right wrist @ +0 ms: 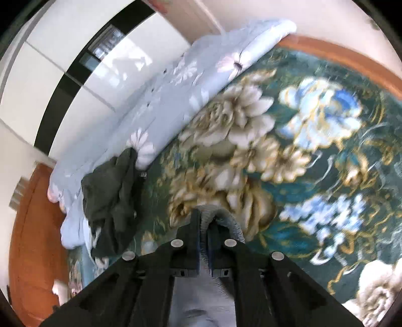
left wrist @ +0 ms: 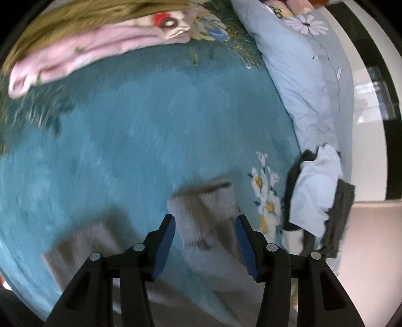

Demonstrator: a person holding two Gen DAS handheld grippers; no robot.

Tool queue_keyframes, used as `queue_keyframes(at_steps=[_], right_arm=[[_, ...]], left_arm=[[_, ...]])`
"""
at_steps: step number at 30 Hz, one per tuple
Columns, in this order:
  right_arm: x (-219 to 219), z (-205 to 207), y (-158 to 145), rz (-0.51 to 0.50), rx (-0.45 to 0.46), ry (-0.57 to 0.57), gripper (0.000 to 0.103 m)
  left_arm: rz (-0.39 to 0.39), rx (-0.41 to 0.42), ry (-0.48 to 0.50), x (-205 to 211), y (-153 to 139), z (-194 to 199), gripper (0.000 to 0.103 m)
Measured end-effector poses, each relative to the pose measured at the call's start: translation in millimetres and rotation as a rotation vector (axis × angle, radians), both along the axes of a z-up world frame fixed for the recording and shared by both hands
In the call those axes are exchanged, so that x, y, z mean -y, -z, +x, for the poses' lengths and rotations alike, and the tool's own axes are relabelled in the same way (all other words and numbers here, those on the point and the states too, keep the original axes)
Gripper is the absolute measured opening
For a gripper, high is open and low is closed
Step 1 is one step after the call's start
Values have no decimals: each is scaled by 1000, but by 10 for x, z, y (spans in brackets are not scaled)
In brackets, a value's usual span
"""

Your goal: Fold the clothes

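Note:
A grey garment [left wrist: 206,221] with a ribbed cuff lies on the teal floral bedspread [left wrist: 140,130], blurred by motion. My left gripper [left wrist: 205,221] is open, its blue pads [left wrist: 164,241] standing either side of the grey cuff without closing on it. My right gripper [right wrist: 204,221] is shut on a ribbed edge of the grey garment [right wrist: 226,221], which hangs down under it [right wrist: 201,296] above the flowered part of the bedspread [right wrist: 314,151].
A pink garment [left wrist: 83,50] and an olive one [left wrist: 83,17] lie at the far left. A light blue quilt [left wrist: 306,83] runs along the bed's side, with a pile of light blue and dark clothes [left wrist: 316,198] on it. Dark clothes [right wrist: 113,191] show beside the quilt [right wrist: 176,83]. A wooden bed frame [right wrist: 32,239] borders the bed.

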State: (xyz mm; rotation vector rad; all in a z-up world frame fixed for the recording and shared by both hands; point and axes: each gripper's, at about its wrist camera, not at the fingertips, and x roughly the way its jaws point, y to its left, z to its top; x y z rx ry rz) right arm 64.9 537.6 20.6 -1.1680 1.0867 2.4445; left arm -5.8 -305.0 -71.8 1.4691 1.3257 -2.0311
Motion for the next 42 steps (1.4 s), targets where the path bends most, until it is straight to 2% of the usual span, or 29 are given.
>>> queue_keyframes(at_steps=[2, 5, 7, 11, 15, 17, 18, 19, 20, 25, 28, 29, 30, 34, 38, 41, 42], right_arm=[[35, -48, 109, 14, 89, 0, 4], [135, -13, 230, 0, 134, 8, 4], [190, -7, 287, 1, 167, 14, 4], [226, -28, 302, 20, 223, 37, 5], [281, -35, 243, 55, 256, 35, 5], [316, -41, 214, 68, 270, 35, 6], [330, -43, 207, 71, 276, 38, 6], [342, -45, 204, 73, 280, 42, 6], [353, -47, 207, 74, 286, 46, 6], [388, -59, 180, 89, 295, 53, 6], [332, -64, 1, 102, 200, 69, 6], [303, -72, -73, 103, 154, 69, 5], [298, -121, -108, 111, 145, 62, 5], [411, -376, 35, 139, 214, 16, 5], [530, -552, 159, 161, 231, -14, 5], [576, -638, 232, 175, 255, -10, 5], [578, -654, 259, 170, 264, -6, 6]], left_arm=[[-36, 11, 48, -1, 39, -173, 54], [-92, 31, 141, -37, 127, -425, 54], [-102, 34, 188, -70, 199, -557, 54], [-68, 19, 260, -142, 345, -764, 54], [-18, 23, 277, -211, 466, -870, 50], [-21, 38, 286, -269, 503, -885, 36], [-34, 43, 296, -300, 514, -884, 24], [-57, 46, 310, -333, 516, -880, 8], [-76, 41, 319, -356, 503, -870, 6], [-113, -89, 269, -257, 181, -725, 5], [-154, -164, 231, -101, -164, -724, 5], [-179, -160, 229, -69, -233, -790, 5], [-200, -148, 228, -44, -271, -865, 5], [-216, -64, 181, 67, -157, -1169, 5], [-203, -8, 175, 57, -7, -1338, 5], [-156, -15, 188, 47, 1, -1414, 15], [-157, 2, 208, 31, -7, -1429, 27]])
